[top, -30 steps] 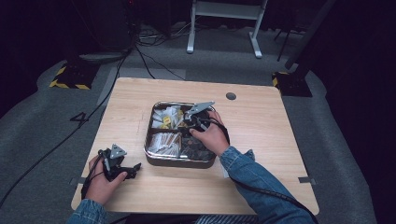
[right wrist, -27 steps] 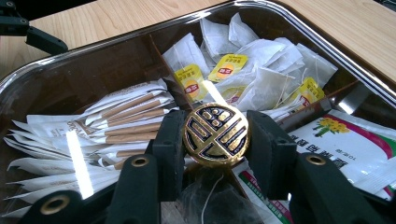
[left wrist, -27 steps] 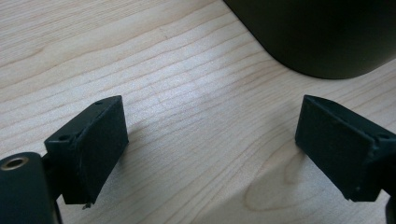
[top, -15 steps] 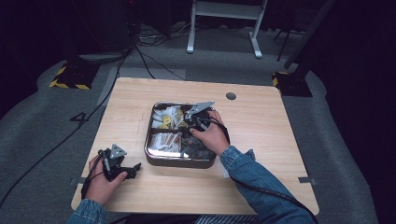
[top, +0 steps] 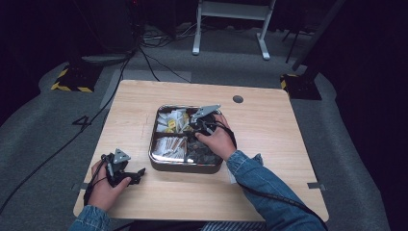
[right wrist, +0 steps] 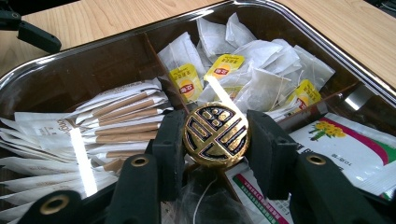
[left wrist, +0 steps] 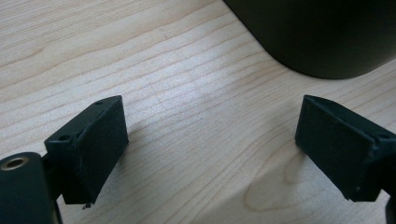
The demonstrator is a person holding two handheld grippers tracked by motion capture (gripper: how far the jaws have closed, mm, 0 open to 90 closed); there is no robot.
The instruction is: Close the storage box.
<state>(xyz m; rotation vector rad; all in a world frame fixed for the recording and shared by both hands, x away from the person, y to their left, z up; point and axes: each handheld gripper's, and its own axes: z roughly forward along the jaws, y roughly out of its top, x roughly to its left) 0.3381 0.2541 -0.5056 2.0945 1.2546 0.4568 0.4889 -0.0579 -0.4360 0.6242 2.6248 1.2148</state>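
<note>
A steel compartment tray sits mid-table. My right gripper is shut on a round gold-and-black patterned packet, held above the tray's divider. In the high view the right gripper hovers over the tray's middle. Behind the packet lie white tea bags with yellow tags, and paper stick sachets fill the compartment to their left. My left gripper stands open just above bare wood, nothing between its jaws; in the high view the left gripper rests near the table's front left.
White sachets with a flower print lie in the tray's near right compartment. The tray's dark wall rises just ahead of the left gripper. A round cable hole marks the far table edge. Cables trail across the floor at left.
</note>
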